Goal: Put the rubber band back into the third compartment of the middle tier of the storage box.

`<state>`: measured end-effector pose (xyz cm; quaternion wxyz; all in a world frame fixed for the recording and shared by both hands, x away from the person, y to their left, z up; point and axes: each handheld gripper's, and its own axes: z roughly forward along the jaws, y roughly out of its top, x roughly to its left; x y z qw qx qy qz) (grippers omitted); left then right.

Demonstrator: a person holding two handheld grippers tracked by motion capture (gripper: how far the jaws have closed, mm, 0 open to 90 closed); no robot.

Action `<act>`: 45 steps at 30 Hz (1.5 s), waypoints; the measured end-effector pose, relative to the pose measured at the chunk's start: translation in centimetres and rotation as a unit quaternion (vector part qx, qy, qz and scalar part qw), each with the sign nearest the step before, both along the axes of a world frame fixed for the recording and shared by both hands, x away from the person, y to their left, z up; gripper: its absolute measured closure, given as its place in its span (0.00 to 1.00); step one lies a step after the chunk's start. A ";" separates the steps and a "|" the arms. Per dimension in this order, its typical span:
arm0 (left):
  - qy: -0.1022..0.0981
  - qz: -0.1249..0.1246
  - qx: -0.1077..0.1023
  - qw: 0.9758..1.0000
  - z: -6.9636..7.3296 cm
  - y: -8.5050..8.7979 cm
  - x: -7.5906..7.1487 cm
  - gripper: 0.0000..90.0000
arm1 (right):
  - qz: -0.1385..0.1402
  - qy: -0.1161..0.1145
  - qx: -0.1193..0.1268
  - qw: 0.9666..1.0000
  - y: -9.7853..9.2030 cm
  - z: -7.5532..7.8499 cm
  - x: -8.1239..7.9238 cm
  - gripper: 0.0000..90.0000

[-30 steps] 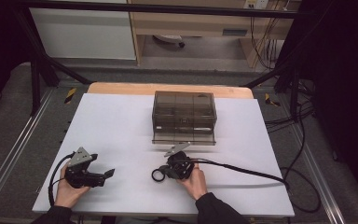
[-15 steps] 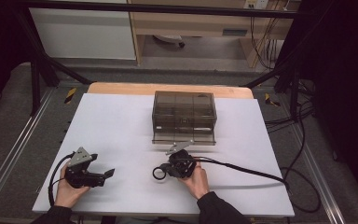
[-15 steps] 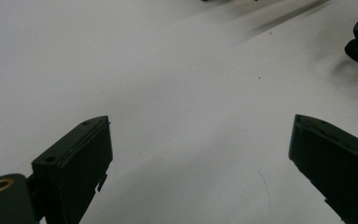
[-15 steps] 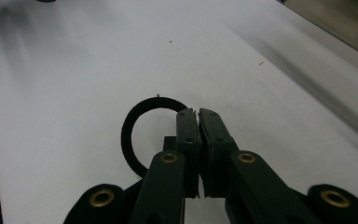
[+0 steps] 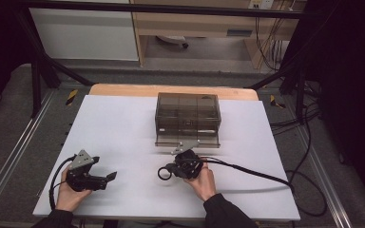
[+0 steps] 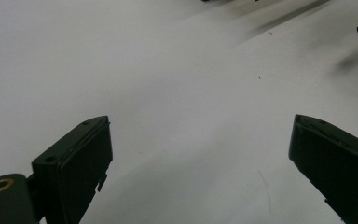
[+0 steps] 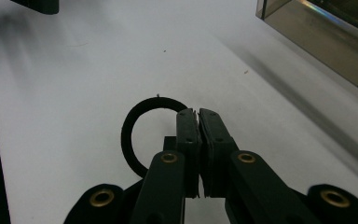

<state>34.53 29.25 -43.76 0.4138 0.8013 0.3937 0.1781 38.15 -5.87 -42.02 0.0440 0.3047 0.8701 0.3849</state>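
Right gripper (image 7: 199,116), right gripper view: black ring (image 7: 135,126) clamped between the pressed-together jaws. The ring's arc on the jaw side is hidden behind the jaws and gripper body; contact point on the pads not visible.

Same view: smoked plastic box (image 7: 326,42), beyond the ring, cut off by top and right picture edges. Contents not discernible.

High view: ring (image 5: 163,173) too small to judge material or thickness. Box (image 5: 187,118) interior dark behind tinted walls; compartment contents unreadable.

Left gripper (image 6: 200,158), left gripper view: both jaws cut off by bottom edge.
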 end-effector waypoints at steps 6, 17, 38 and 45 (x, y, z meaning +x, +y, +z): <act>0.000 0.000 -0.001 1.000 0.0 0.0 0.0 0.06 | -0.004 -0.005 -0.003 1.000 -0.3 0.6 0.1 0.97; 0.000 0.000 0.000 1.000 0.0 0.0 0.0 0.06 | -0.011 -0.016 -0.007 1.000 -0.9 1.5 0.2 0.98; 0.000 0.001 0.000 1.000 0.0 0.1 0.0 0.06 | -0.031 -0.030 -0.008 0.999 -2.4 3.0 0.7 0.98; 0.000 0.001 0.000 1.000 0.0 0.1 0.0 0.06 | -0.042 -0.030 -0.007 0.999 -3.3 3.1 1.0 0.98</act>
